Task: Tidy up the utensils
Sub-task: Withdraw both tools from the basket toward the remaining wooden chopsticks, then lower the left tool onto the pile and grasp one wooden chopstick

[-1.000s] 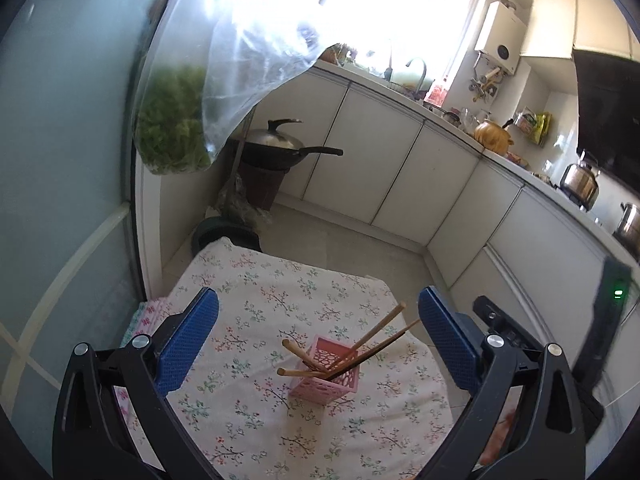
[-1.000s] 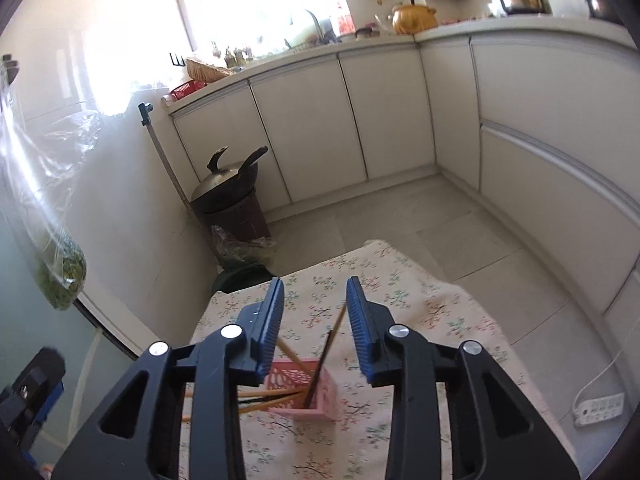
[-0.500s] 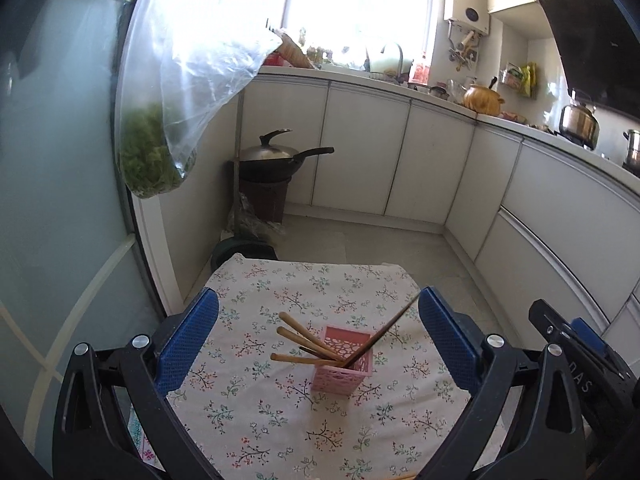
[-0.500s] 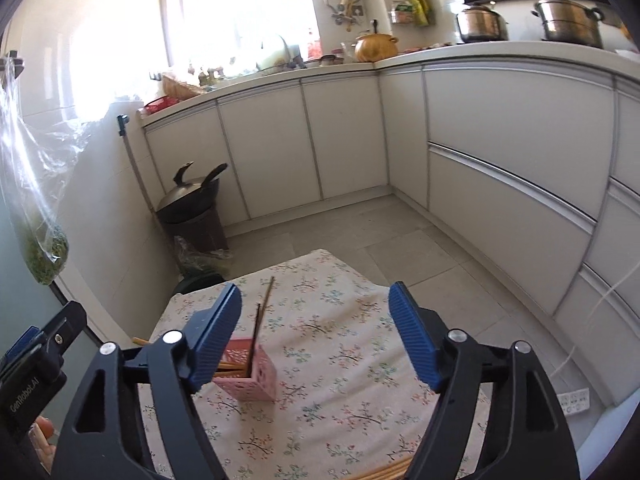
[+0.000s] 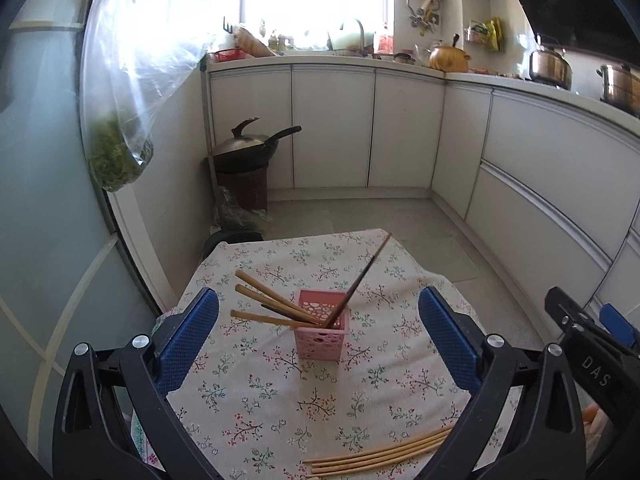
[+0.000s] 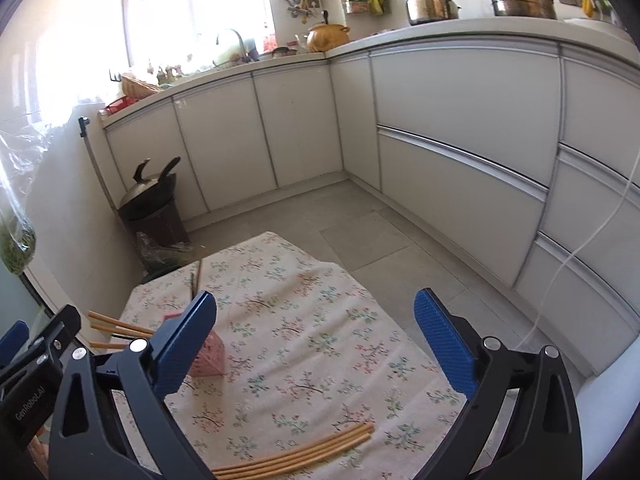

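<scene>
Left hand-held gripper (image 5: 318, 334): jaws stood wide apart, nothing between the pads, hovering over the cloth-covered counter (image 5: 256, 392). Right hand-held gripper (image 6: 316, 344): jaws had just been opening and were spread fully, nothing gripped.

Pink holder (image 5: 321, 330) sat upright mid-frame in the left wrist view, on the flowered cloth. It held several chopsticks: three light wooden ones (image 5: 264, 294) leaning out toward the left of frame, a short dark one among them, and one long dark chopstick (image 5: 362, 280) leaning up toward the upper right.

In the right wrist view the holder was at lower left, mostly hidden behind the left pad (image 6: 188, 344), so only part of its pink wall showed.

Loose chopsticks (image 5: 380, 454) lay flat in a bundle on the cloth at the bottom of frame, well apart from the holder and near the front edge. Same bundle at bottom centre of the right wrist view. Neither gripper touched them.
</scene>
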`<state>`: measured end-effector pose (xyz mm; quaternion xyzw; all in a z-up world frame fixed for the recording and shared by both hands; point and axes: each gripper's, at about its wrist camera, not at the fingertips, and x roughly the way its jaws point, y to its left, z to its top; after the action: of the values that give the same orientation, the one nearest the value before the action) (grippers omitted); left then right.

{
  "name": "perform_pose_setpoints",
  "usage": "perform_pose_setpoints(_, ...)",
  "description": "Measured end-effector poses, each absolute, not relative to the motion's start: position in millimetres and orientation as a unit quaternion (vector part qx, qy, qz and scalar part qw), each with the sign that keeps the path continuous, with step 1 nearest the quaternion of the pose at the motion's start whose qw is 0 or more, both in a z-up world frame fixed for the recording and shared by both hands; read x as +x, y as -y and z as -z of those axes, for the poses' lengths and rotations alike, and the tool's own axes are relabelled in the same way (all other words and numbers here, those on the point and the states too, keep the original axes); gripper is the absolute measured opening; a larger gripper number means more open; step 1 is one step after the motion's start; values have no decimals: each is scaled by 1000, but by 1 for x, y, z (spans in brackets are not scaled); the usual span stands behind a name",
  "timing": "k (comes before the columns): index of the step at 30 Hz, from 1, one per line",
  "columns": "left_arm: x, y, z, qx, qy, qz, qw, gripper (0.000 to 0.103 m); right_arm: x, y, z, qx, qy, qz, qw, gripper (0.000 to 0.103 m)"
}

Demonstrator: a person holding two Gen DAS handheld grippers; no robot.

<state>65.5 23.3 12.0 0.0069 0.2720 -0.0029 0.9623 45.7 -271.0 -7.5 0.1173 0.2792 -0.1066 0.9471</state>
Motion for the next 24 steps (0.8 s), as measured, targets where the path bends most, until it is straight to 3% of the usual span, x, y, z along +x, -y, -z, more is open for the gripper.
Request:
perform_pose_setpoints(8,78,12,26,81,-330,36,940,96,16,330,58,178,-345,165,906,97)
perform_pose_setpoints(18,110,74,136,187,-514,159,822,96,-9,389,138,318,-466,182,806,96)
perform_pose_setpoints(24,116,112,190,252,-553,193,770,96,-10,400,151,340,-484,183,786,96)
